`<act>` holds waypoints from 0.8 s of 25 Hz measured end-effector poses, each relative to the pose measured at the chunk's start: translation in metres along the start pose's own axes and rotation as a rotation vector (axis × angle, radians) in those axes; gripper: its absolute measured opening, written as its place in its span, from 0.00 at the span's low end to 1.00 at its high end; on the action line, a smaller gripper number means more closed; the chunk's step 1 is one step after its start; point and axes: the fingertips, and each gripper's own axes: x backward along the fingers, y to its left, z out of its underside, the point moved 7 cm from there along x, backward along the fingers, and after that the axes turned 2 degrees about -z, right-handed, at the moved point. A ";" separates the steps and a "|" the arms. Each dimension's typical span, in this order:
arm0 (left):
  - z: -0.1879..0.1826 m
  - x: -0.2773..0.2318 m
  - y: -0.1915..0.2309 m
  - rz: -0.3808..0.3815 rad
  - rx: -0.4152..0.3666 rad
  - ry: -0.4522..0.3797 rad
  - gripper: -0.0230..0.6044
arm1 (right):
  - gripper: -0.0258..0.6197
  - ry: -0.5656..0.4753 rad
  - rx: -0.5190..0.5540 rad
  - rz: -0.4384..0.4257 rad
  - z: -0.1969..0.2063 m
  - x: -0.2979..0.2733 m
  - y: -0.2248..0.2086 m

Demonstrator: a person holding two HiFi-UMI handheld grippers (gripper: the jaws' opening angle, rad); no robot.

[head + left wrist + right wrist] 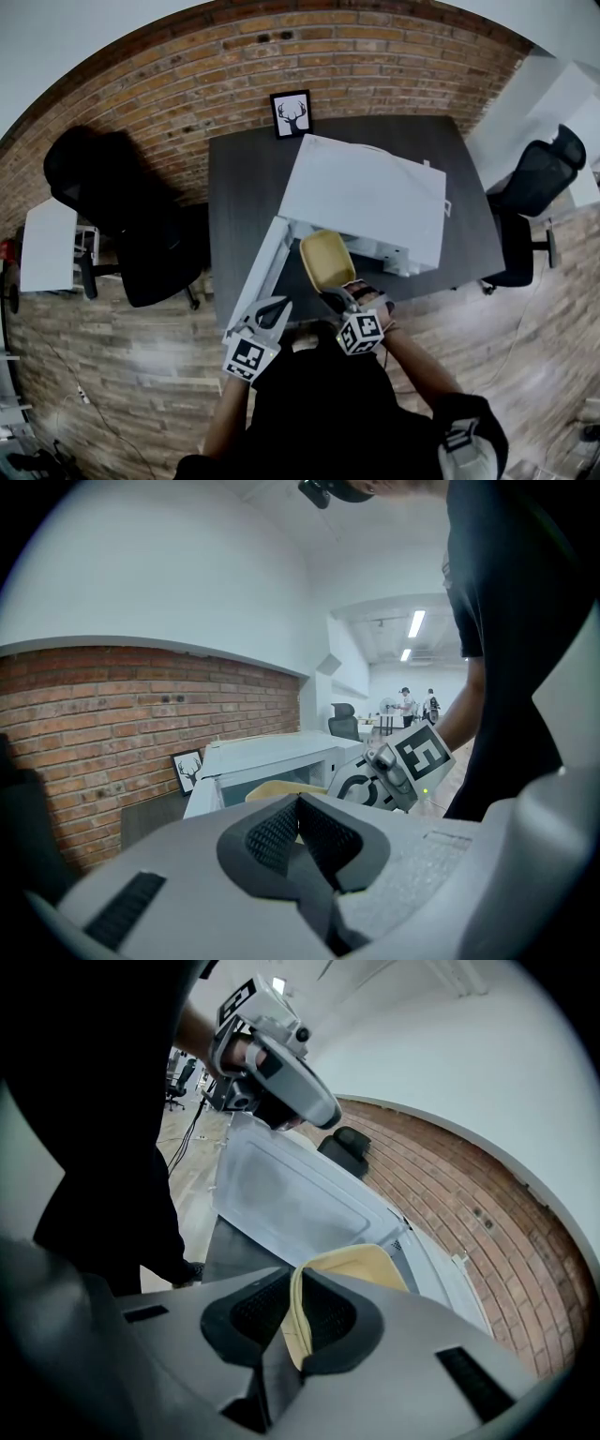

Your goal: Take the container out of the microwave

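Note:
The white microwave [367, 195] stands on a dark table [246, 183] with its door [257, 274] swung open to the left. A pale yellow container [327, 259] sits just outside the opening, tilted. My right gripper [345, 298] is shut on its near rim. In the right gripper view the rim [349, 1266] runs between the two pads of that gripper [295, 1312]. My left gripper [273, 313] hovers by the door's outer edge, shut and holding nothing. The left gripper view shows its pads [277, 834] meeting, with the container [277, 789] and microwave [270, 757] beyond.
A framed deer picture [292, 113] leans on the brick wall behind the microwave. One black office chair [127, 220] stands left of the table and another [539, 178] to its right. The open door [291, 1190] fills the space on the left.

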 end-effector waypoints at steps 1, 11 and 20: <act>0.002 0.001 -0.001 -0.001 0.021 0.010 0.04 | 0.10 -0.009 0.001 -0.007 -0.004 0.001 0.000; 0.006 0.006 -0.001 -0.022 0.023 0.001 0.04 | 0.10 -0.069 0.033 -0.036 -0.025 0.008 0.000; 0.012 0.009 -0.010 -0.039 0.067 0.025 0.04 | 0.10 -0.095 0.125 -0.039 -0.045 0.021 -0.004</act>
